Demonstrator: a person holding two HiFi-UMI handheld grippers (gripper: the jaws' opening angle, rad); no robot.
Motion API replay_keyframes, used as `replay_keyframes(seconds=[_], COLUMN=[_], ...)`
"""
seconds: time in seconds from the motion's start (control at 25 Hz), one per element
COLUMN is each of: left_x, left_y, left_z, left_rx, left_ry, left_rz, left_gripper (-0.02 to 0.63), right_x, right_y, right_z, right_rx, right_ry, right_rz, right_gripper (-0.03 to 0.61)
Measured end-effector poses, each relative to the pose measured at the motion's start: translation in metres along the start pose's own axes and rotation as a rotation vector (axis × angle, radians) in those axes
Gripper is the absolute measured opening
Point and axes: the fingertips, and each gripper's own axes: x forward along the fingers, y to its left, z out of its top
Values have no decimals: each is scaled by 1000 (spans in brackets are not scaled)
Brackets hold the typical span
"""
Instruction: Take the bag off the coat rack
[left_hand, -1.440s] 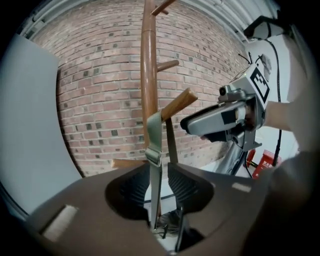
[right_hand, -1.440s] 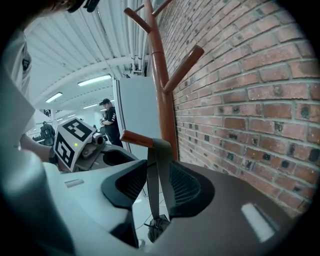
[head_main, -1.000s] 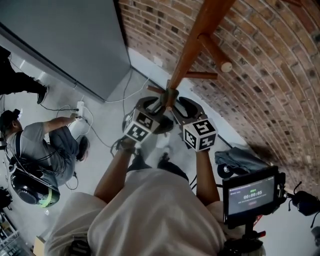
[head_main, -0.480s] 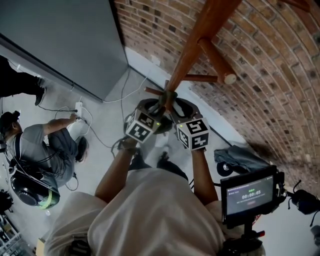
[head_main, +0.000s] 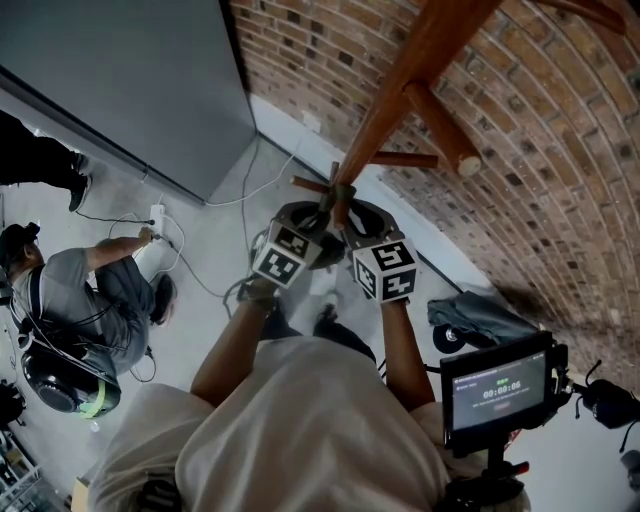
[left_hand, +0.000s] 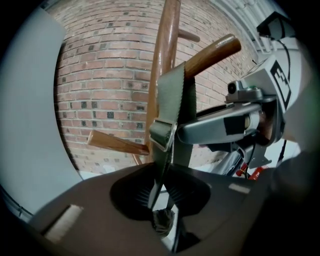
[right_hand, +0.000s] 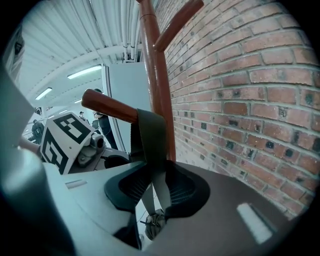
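An olive webbing strap (left_hand: 170, 100) of the bag, with a buckle (left_hand: 162, 134), hangs over a peg (left_hand: 210, 52) of the wooden coat rack (head_main: 400, 90). My left gripper (left_hand: 162, 197) has the strap running down between its pads. Its jaws have just been closing, and a thin gap still shows beside the webbing. My right gripper (right_hand: 156, 192) straddles the same strap (right_hand: 150, 135) under the peg (right_hand: 107, 105), also closing, with floor showing at one side. In the head view both grippers, left (head_main: 312, 222) and right (head_main: 352, 225), meet at the strap (head_main: 338, 195). The bag's body is hidden.
The brick wall (head_main: 520, 200) stands close behind the rack, a grey panel (head_main: 120, 80) at left. A person (head_main: 90, 300) crouches on the floor among cables. A monitor on a stand (head_main: 500, 388) and a grey bundle (head_main: 475, 315) are at right.
The two marker cubes have drawn closer together at the strap, the right one shifting left. Both pairs of jaws have narrowed around the webbing.
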Motion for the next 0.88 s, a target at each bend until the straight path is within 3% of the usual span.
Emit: replay_keyframes(seconds=[0.2, 0.44, 0.88], left_x=[-1, -2, -9], left_y=[-4, -1, -6], left_z=[0, -1, -2], left_rx=[-29, -20, -90], left_ry=[-7, -21, -93], left_rz=[0, 23, 26], left_gripper=[39, 20, 15], right_x=[0, 2, -3], right_y=[2, -1, -1], right_z=[-1, -2, -4], right_rx=[23, 27, 87], right_ry=[-7, 2, 42], right_rz=[-14, -24, 14], right_gripper=[26, 14, 9])
